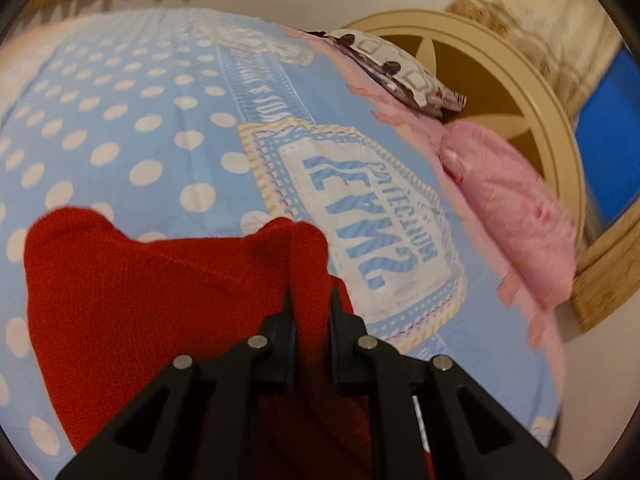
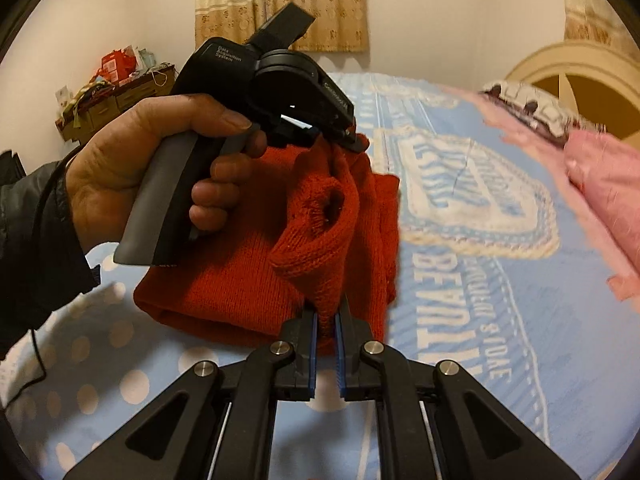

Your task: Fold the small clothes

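Observation:
A small red knitted garment (image 1: 140, 300) lies partly on the blue bedsheet (image 1: 152, 128) with white dots. My left gripper (image 1: 311, 300) is shut on a raised fold of it. In the right wrist view the red garment (image 2: 240, 280) hangs between both grippers, with an opening showing near its top. My right gripper (image 2: 327, 312) is shut on a lower pinch of the knit. The left gripper (image 2: 352, 140), held in a hand, grips the garment's upper edge above the bed.
A pink fluffy cloth (image 1: 516, 208) and a patterned pillow (image 1: 400, 68) lie at the bed's right edge by a round wooden headboard (image 1: 520, 80). A cluttered cabinet (image 2: 116, 92) stands by the far wall under a curtain (image 2: 280, 0).

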`<act>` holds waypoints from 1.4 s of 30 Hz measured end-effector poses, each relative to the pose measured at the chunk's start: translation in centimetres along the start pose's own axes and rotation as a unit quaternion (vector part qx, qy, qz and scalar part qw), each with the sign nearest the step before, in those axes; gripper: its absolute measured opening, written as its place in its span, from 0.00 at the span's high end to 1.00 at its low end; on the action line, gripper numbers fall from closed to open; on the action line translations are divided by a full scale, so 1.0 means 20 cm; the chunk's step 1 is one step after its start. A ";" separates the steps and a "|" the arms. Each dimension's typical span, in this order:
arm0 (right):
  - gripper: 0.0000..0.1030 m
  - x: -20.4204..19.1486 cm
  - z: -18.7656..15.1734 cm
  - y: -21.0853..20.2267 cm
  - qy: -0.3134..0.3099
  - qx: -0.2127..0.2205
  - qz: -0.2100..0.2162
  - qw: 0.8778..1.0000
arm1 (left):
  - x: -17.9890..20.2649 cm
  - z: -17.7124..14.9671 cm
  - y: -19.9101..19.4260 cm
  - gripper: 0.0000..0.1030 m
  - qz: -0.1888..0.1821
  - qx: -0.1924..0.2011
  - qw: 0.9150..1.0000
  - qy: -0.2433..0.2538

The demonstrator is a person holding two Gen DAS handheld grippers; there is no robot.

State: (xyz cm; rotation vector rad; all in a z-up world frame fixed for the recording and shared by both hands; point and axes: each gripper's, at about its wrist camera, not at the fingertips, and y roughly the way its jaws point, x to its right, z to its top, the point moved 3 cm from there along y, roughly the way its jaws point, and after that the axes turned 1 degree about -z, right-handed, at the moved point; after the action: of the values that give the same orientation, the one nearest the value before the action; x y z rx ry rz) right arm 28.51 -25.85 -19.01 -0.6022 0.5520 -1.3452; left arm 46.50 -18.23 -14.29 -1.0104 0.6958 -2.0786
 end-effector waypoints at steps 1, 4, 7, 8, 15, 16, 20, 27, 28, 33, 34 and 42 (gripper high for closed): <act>0.94 0.02 -0.01 0.01 0.011 -0.005 0.007 1.000 | 0.02 -0.01 -0.01 0.84 0.012 0.001 1.000 0.012; 0.94 0.08 -0.03 0.03 0.041 -0.020 0.023 0.999 | 0.06 -0.01 -0.06 0.77 0.022 0.014 0.999 0.029; 0.93 0.11 -0.04 0.03 0.060 -0.027 0.035 0.997 | 0.11 -0.03 -0.17 0.67 0.026 0.039 0.997 0.056; 0.92 0.11 -0.04 0.03 0.063 -0.027 0.035 0.997 | 0.12 -0.04 -0.21 0.63 0.033 0.048 0.996 0.065; 0.37 0.20 0.00 -0.11 0.072 -0.006 -0.002 0.997 | 0.00 -0.31 -0.45 0.41 0.103 0.079 0.986 0.102; 0.37 0.21 0.03 -0.15 0.073 0.007 -0.006 0.997 | -0.02 -0.36 -0.47 0.41 0.112 0.080 0.985 0.107; 0.37 0.14 0.24 -0.21 0.048 0.048 0.024 0.997 | -0.06 -0.55 -0.50 0.41 0.127 0.085 0.981 0.117; 0.45 0.03 0.47 0.17 0.027 -0.006 0.055 0.998 | -0.04 -0.65 -0.45 0.35 0.138 0.085 0.978 0.134; 0.46 0.04 0.47 0.25 0.031 -0.025 0.051 0.998 | -0.05 -0.66 -0.45 0.34 0.136 0.087 0.978 0.133; 0.50 0.17 0.33 0.46 0.046 -0.076 0.012 0.996 | -0.11 -0.70 -0.42 0.20 0.122 0.080 0.983 0.112; 0.50 0.18 0.32 0.45 0.046 -0.071 0.013 0.996 | -0.12 -0.70 -0.41 0.19 0.117 0.076 0.985 0.106; 0.49 0.09 0.43 0.33 0.007 -0.052 -0.037 0.998 | -0.16 -0.73 -0.38 0.09 0.097 0.067 0.990 0.074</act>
State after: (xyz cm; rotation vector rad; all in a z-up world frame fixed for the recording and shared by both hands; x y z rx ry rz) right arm 39.27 -26.08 -17.28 -0.7046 0.6183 -1.3979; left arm 33.21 -8.80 -18.22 -0.6912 0.6898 -2.0136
